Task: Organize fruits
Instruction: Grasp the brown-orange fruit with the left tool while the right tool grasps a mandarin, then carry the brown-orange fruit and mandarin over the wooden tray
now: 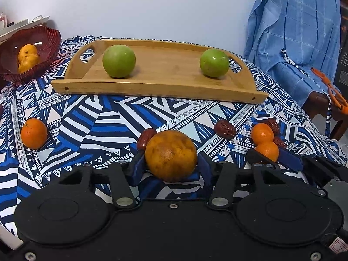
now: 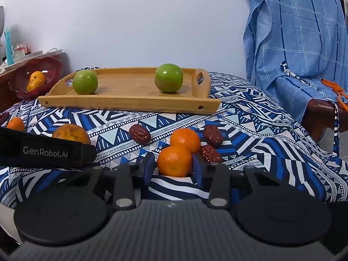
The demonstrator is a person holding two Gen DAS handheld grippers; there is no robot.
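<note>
Two round green apples (image 1: pixel 119 61) (image 1: pixel 214 62) sit on the wooden handled tray (image 1: pixel 156 87) at upper centre. The left tool (image 1: pixel 171 167) grips the large brownish orange (image 1: pixel 171 155), and the right tool (image 2: pixel 174 169) clamps the near small bright tangerine (image 2: pixel 174 161), its twin (image 2: pixel 185 140) touching behind. Three wrinkled red dates (image 2: pixel 139 134) (image 2: pixel 213 135) (image 2: pixel 209 153) lie nearby; the red ribbed bowl (image 1: pixel 43 43) at upper left half hides yellow fruit (image 1: pixel 27 58) I cannot count.

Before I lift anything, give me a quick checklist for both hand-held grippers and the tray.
1. Left hand-held gripper around the large orange: ok.
2. Its pads pressing firmly: cannot tell.
3. Right hand-held gripper around the near tangerine: ok.
4. Near tangerine free of the tangerine behind: not ok, touching.
5. Free space on the wooden tray between the two green apples: ok.
</note>
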